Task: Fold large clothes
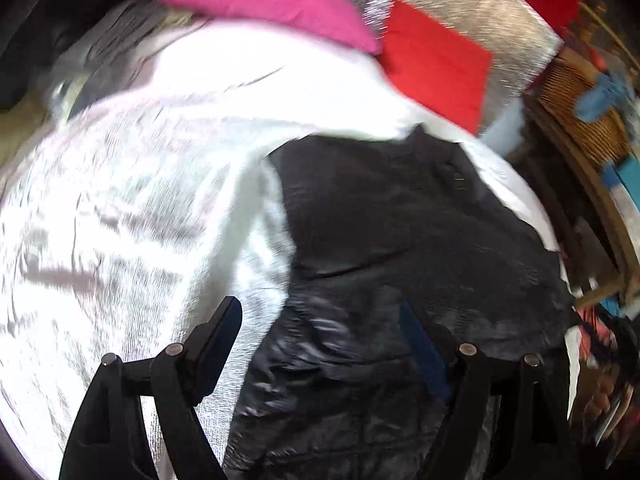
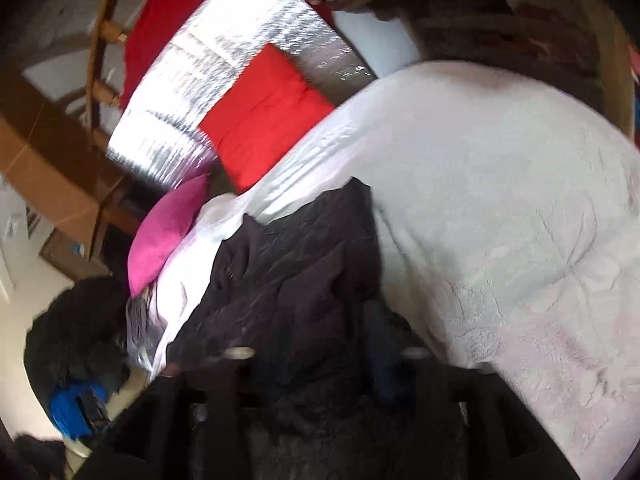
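On the white bedspread (image 1: 132,184) lies a black quilted jacket (image 1: 400,240), spread in loose folds, its far edge reaching toward a red cushion (image 1: 436,68). Left gripper (image 1: 320,320) hangs over the jacket's near side with jaws wide; one finger is over the white cloth, the other over the black, and nothing is pinched between them. Pink pillow (image 1: 272,4) sits at the bedspread's far edge, beside the red cushion, with a silver foil sheet (image 1: 480,12) behind both.

From the right wrist view the jacket (image 2: 300,264) runs away from the camera along the bedspread (image 2: 500,200). Right gripper (image 2: 316,344) is low in frame, heavily blurred and dark against the black fabric (finger outlines hard to separate); jaws stand apart, and no pad presses on the cloth so far as shows. Pink pillow (image 2: 168,232) lies left of the jacket, red cushion (image 2: 268,116) beyond it. Another dark heap of clothes (image 2: 76,328) sits off the bed at left, above something blue (image 2: 76,408).
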`<act>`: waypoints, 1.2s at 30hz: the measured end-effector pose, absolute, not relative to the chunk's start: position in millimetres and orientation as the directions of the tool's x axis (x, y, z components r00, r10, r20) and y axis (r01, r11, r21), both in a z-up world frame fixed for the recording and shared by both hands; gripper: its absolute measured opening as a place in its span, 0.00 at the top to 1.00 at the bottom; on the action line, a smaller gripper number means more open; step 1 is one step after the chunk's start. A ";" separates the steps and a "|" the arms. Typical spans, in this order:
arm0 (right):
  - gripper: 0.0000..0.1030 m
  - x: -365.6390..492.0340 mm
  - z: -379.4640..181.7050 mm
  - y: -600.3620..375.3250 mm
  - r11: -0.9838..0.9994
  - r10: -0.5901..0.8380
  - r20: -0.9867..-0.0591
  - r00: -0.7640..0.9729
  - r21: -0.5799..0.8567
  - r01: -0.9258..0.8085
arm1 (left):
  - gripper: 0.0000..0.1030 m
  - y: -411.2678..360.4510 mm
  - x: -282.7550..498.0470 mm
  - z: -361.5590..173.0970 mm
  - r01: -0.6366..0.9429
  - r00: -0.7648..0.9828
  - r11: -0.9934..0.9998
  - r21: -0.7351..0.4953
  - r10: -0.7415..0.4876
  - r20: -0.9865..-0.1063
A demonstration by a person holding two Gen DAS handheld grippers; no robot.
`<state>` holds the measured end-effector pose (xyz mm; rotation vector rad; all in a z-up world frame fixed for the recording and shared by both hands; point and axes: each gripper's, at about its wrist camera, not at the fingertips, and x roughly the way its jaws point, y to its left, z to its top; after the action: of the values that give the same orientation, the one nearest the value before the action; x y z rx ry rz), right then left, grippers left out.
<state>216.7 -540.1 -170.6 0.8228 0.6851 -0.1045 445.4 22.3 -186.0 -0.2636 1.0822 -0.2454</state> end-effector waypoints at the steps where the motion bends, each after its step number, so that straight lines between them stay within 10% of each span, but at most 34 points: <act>1: 0.21 219.1 -175.2 -542.0 0.670 0.162 -0.592 0.790 0.654 0.352 | 0.21 22.5 448.3 -190.3 0.055 0.442 0.943 -0.330 -0.319 -0.839; 8: 0.26 254.7 -201.3 -530.4 0.709 0.169 -0.647 0.744 0.604 0.364 | 0.21 5.5 455.2 -207.3 0.072 0.422 0.967 -0.246 -0.253 -0.870; 10: 0.45 266.2 -206.5 -519.6 0.774 0.116 -0.708 0.697 0.504 0.384 | 0.21 -1.9 455.8 -214.4 0.087 0.403 0.976 -0.199 -0.217 -0.889; 16: 0.61 276.0 -204.3 -507.8 0.839 0.034 -0.732 0.680 0.391 0.379 | 0.21 -21.0 458.7 -227.1 0.149 0.347 0.973 -0.174 -0.216 -0.913; 36: 0.39 240.5 -168.1 -527.8 0.838 0.043 -0.626 0.779 0.447 0.313 | 0.21 -48.7 460.5 -177.8 0.223 0.617 0.973 -0.066 -0.193 -0.763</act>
<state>240.5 -527.8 -168.1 0.5683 0.6702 -0.1550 460.5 -48.7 -177.8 0.0364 0.8732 -0.2394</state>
